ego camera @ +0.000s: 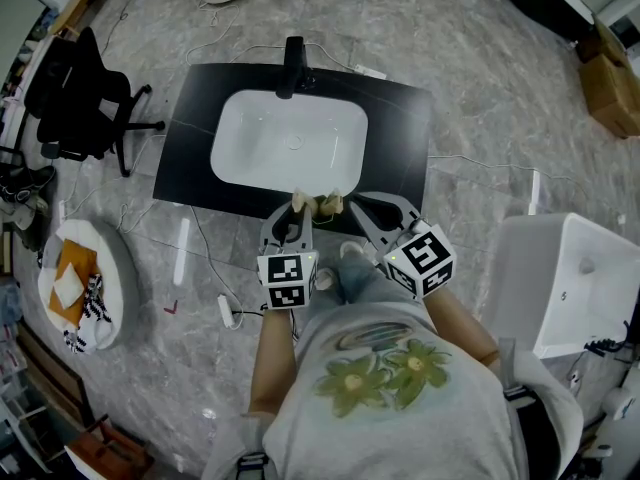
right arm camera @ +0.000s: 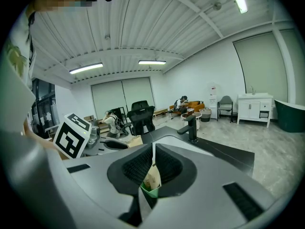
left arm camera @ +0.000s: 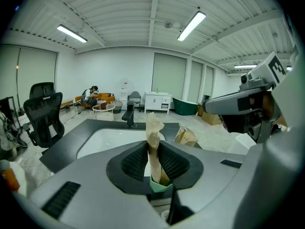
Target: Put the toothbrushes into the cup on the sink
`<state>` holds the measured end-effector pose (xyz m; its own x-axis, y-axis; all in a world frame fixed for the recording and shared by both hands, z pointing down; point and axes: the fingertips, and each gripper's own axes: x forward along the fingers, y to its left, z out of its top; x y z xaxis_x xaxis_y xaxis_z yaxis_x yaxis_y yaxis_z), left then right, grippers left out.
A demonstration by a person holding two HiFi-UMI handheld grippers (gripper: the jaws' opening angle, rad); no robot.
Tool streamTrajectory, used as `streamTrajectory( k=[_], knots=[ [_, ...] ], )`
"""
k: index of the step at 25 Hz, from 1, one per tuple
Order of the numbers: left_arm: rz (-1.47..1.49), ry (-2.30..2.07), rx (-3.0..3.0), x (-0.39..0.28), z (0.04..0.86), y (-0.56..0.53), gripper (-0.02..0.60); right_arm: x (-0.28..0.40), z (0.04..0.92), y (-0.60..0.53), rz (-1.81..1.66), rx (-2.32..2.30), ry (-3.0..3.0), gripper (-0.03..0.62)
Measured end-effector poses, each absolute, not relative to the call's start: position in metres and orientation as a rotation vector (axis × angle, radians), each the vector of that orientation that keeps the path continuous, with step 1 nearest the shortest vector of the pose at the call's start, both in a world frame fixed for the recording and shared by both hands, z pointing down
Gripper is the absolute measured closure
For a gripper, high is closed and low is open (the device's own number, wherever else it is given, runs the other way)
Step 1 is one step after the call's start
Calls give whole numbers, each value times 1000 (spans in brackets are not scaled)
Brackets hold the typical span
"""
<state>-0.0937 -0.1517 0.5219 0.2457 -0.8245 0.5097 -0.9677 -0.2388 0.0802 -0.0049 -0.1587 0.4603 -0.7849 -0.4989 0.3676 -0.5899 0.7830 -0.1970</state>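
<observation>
Each gripper holds a toothbrush in a brown paper wrapper with a green end. In the head view both are raised over the near edge of the black counter (ego camera: 190, 158), in front of the white sink (ego camera: 290, 138). My left gripper (ego camera: 296, 208) is shut on one wrapped toothbrush (left arm camera: 153, 137), which sticks up between its pads (left arm camera: 136, 162). My right gripper (ego camera: 352, 206) is shut on the other wrapped toothbrush (right arm camera: 152, 175), seen edge-on. The right one's packet (left arm camera: 187, 136) also shows in the left gripper view. A black tap (ego camera: 292, 65) stands behind the basin. I see no cup in any view.
A black office chair (ego camera: 78, 98) stands left of the counter. A round white basket (ego camera: 85, 286) with cloths sits on the floor at the left. A white fixture (ego camera: 565, 283) is at the right, a cardboard box (ego camera: 612, 86) farther back. Cables trail over the marble floor.
</observation>
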Motion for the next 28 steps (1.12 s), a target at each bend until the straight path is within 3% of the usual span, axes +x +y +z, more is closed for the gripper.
streamTrajectory(
  k=[28],
  knots=[
    [611, -1598, 2118, -92, 554, -151, 500, -7, 472, -158, 454, 819, -2648, 546]
  ],
)
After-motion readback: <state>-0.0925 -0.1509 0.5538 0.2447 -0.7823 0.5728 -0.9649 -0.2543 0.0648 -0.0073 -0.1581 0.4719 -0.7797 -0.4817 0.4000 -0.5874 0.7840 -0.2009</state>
